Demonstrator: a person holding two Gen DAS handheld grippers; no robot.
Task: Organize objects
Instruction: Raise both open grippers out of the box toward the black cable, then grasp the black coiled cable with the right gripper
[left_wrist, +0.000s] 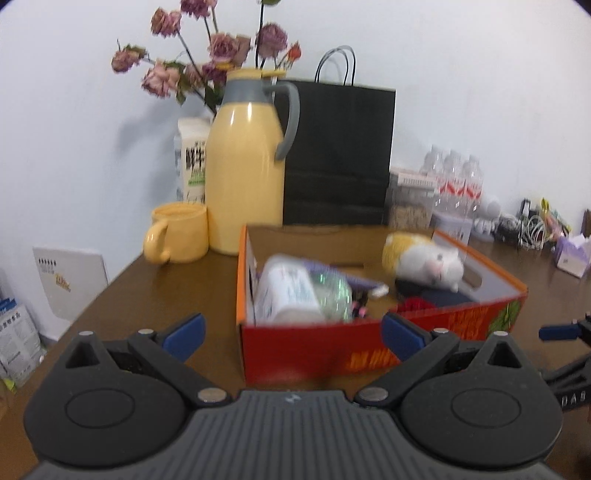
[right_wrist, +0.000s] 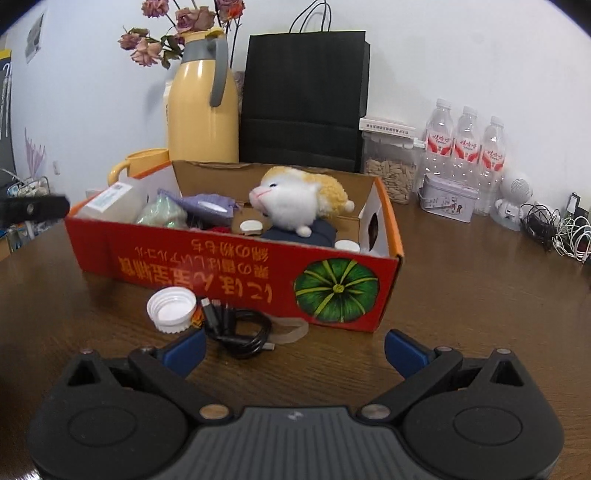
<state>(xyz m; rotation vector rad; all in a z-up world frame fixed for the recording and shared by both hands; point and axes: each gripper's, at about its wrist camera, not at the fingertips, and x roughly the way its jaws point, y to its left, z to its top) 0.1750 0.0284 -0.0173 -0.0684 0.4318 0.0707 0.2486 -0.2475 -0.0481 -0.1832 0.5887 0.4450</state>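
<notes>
Hidden, cropped and blurred parts

Red box (right_wrist: 236, 258) print upside down and unreadable; contents under the plush toy (right_wrist: 295, 199) mostly buried; milk carton (left_wrist: 192, 162) half behind the yellow jug (left_wrist: 243, 166); flowers (left_wrist: 207, 48) cropped at the top edge.

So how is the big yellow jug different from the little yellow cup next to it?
The jug is tall and much bigger; the cup is short and squat. The jug has a grey collar and a grey handle, while the cup's handle is yellow like its body. The jug wears a lid on top; the cup is open. The jug's handle points right in the left wrist view, the cup's points left. Both are pale yellow and stand upright on the table.
</notes>
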